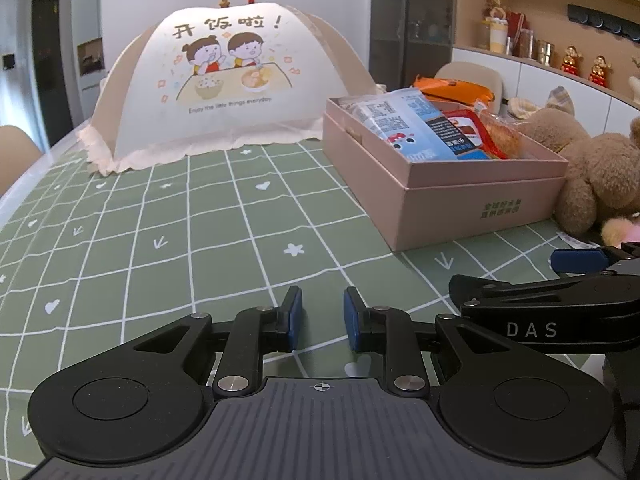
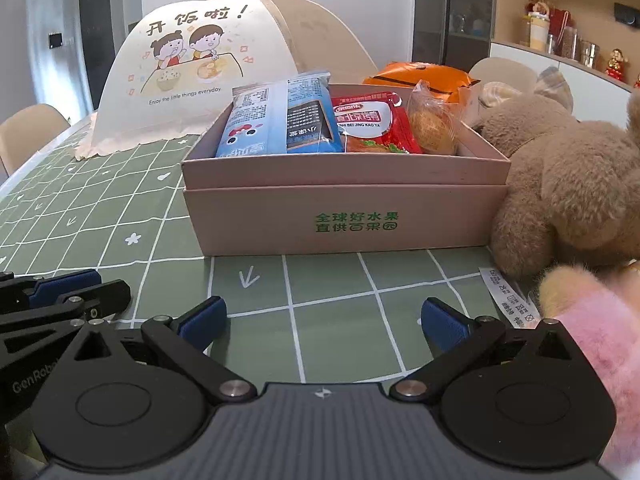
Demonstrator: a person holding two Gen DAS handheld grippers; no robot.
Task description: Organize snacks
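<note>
Nearest in the left wrist view, the left gripper (image 1: 322,320) hangs low over the green grid tablecloth (image 1: 168,240), its blue pads (image 1: 295,316) drawn close with a narrow gap between them and nothing in it. Bare cloth runs ahead of it and off to the left, as far as the table's pale left edge. Just beside it on the right sits the right gripper (image 2: 323,322); its fingers are spread wide and empty, with only cloth showing between the blue pads (image 2: 444,322). A pink furry toy (image 2: 600,344) crowds the right finger, and a white printed tag (image 2: 506,292) lies on the cloth near that side.

Ahead of the right gripper a short strip of open cloth leads to the front wall of the pink box (image 2: 344,216), which stands square to the view and bears green print. Inside, leaning against one another, are the snacks: a blue packet (image 2: 280,120) at the left, a red packet (image 2: 372,124) in the middle and a clear-wrapped bun (image 2: 434,124) at the right. An orange packet (image 2: 420,76) sticks up at the box's far edge. A brown teddy bear (image 2: 568,184) presses against the box's right wall, closing off that side.

Farther back and to the left, a white mesh food cover (image 1: 224,80) stands on the cloth, with a gap between it and the box. Wall shelves (image 1: 552,12) with jars and figurines lie beyond.
</note>
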